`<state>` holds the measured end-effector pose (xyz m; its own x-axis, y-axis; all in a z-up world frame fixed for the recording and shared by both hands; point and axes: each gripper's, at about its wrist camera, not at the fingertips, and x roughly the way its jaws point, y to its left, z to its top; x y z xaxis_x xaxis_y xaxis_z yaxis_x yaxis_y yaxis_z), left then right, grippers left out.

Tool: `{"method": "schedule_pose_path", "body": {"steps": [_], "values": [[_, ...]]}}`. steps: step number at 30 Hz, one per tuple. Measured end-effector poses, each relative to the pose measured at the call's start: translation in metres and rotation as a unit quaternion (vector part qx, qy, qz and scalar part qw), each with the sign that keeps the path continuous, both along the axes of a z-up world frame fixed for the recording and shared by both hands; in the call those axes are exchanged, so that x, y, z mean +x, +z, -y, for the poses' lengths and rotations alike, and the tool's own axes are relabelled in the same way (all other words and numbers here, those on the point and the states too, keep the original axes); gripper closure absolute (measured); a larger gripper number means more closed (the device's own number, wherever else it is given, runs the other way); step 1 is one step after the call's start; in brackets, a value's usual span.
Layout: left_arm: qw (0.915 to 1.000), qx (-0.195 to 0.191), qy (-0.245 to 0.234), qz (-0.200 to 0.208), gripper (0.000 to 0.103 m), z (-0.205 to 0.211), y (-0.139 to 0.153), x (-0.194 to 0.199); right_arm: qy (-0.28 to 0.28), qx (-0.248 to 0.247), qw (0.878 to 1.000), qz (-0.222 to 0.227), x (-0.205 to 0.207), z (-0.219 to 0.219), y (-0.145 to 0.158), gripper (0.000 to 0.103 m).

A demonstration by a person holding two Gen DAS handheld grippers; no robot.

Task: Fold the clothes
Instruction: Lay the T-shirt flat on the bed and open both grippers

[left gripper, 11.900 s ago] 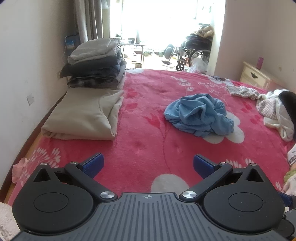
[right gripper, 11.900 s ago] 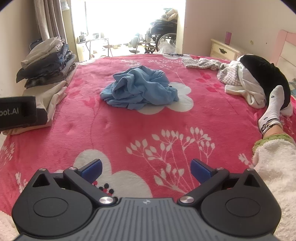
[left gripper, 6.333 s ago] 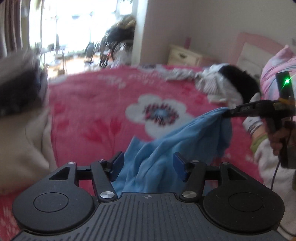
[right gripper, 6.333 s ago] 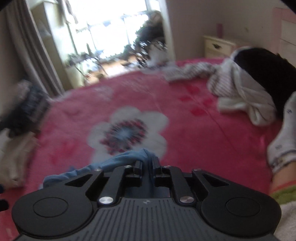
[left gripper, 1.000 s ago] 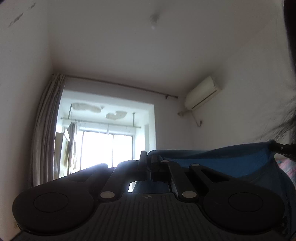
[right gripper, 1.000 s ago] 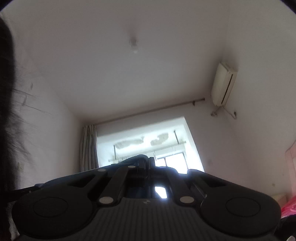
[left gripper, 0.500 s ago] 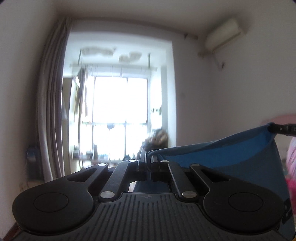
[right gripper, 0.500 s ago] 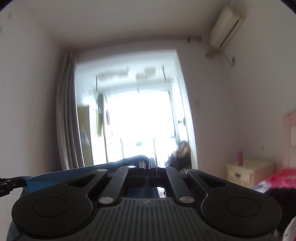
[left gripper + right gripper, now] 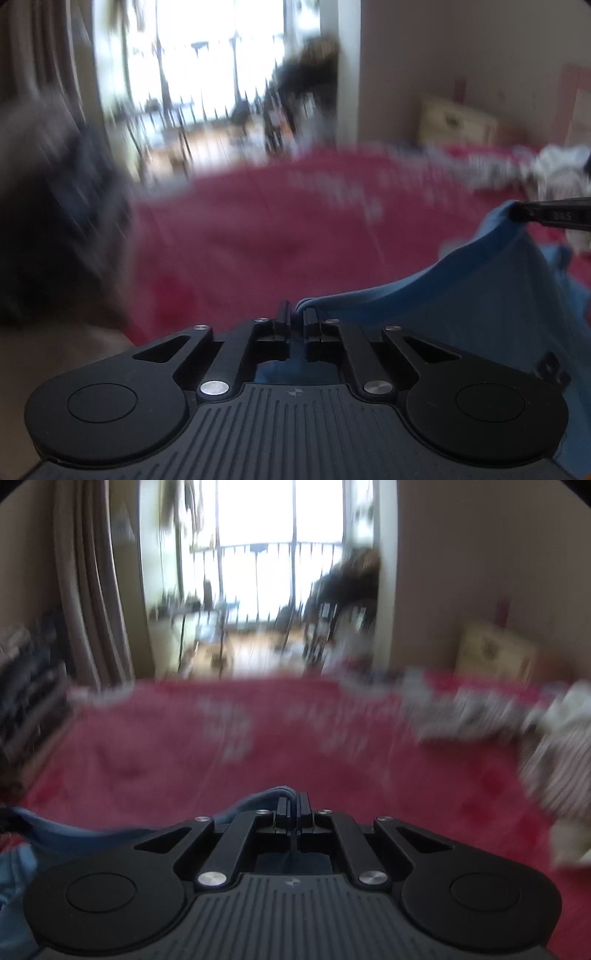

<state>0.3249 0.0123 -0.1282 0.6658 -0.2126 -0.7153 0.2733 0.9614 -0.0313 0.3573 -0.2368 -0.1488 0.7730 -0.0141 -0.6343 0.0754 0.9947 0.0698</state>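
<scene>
A blue garment (image 9: 480,295) hangs stretched between my two grippers above the red flowered bed cover (image 9: 258,240). My left gripper (image 9: 294,317) is shut on one corner of it. My right gripper (image 9: 293,803) is shut on the other corner; its tip shows at the right edge of the left wrist view (image 9: 554,216). In the right wrist view the blue garment (image 9: 74,830) trails off to the lower left. Both views are blurred by motion.
A stack of folded clothes (image 9: 48,206) lies at the left of the bed. A heap of white and striped clothes (image 9: 554,731) lies at the right. A bedside cabinet (image 9: 495,650) stands by the far wall. A bright balcony door (image 9: 273,554) is behind the bed.
Both grippers have swung down from facing the ceiling and window to facing the bed, still holding the blue garment stretched between them.
</scene>
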Motion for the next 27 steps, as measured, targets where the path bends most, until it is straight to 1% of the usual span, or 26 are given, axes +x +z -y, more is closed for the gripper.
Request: {"method": "schedule_pose_path", "body": {"steps": [1,2,3,4,5,6,7,8,9,12,14,16,18,20,23,25,27], "values": [[0.9995,-0.004,0.001,-0.031,0.07,-0.002,-0.012,0.0,-0.006,0.024,0.999,-0.035,0.007,0.004,-0.015,0.098],[0.9992,-0.003,0.003,-0.04,0.069,-0.003,-0.017,0.0,-0.014,0.047,0.997,-0.063,0.012,0.01,-0.025,0.093],[0.999,-0.002,0.005,-0.045,0.068,-0.004,-0.019,-0.001,-0.02,0.07,0.994,-0.082,0.013,0.018,-0.029,0.086],[0.9991,-0.008,0.008,-0.04,0.063,-0.006,-0.012,-0.005,-0.026,0.091,0.991,-0.096,0.014,0.027,-0.028,0.083],[0.9993,-0.014,0.011,-0.033,0.058,-0.008,-0.003,-0.009,-0.03,0.11,0.989,-0.092,0.011,0.036,-0.018,0.074],[0.9991,-0.03,0.015,-0.024,0.047,-0.01,0.01,-0.012,-0.031,0.126,0.988,-0.082,0.003,0.042,-0.01,0.06],[0.9985,-0.049,0.02,-0.014,0.039,-0.013,0.024,-0.015,-0.031,0.141,0.987,-0.072,-0.005,0.048,0.0,0.055],[0.9974,-0.067,0.025,-0.003,0.037,-0.016,0.039,-0.018,-0.03,0.15,0.986,-0.061,-0.013,0.055,0.014,0.049],[0.9962,-0.081,0.029,0.007,0.035,-0.02,0.05,-0.022,-0.029,0.158,0.986,-0.05,-0.022,0.063,0.028,0.046],[0.9929,-0.109,0.04,0.028,0.034,-0.029,0.078,-0.035,-0.033,0.185,0.982,-0.023,-0.052,0.084,0.065,0.043],[0.9912,-0.122,0.04,0.034,0.034,-0.035,0.094,-0.05,-0.042,0.205,0.978,-0.02,-0.079,0.099,0.082,0.043],[0.99,-0.134,0.035,0.026,0.034,-0.043,0.108,-0.074,-0.05,0.225,0.973,-0.023,-0.107,0.111,0.096,0.043],[0.9893,-0.144,0.025,0.001,0.034,-0.05,0.109,-0.103,-0.051,0.24,0.969,-0.039,-0.137,0.118,0.1,0.042],[0.9879,-0.15,0.017,-0.035,0.034,-0.055,0.104,-0.134,-0.053,0.252,0.964,-0.062,-0.169,0.125,0.1,0.042],[0.9815,-0.164,0.008,-0.098,0.034,-0.059,0.09,-0.184,-0.06,0.261,0.956,-0.119,-0.214,0.125,0.089,0.042],[0.9765,-0.167,0.005,-0.136,0.035,-0.058,0.075,-0.216,-0.064,0.24,0.955,-0.16,-0.239,0.119,0.074,0.042],[0.973,-0.164,0.001,-0.163,0.035,-0.051,0.06,-0.242,-0.067,0.22,0.953,-0.199,-0.263,0.114,0.059,0.043]]}}
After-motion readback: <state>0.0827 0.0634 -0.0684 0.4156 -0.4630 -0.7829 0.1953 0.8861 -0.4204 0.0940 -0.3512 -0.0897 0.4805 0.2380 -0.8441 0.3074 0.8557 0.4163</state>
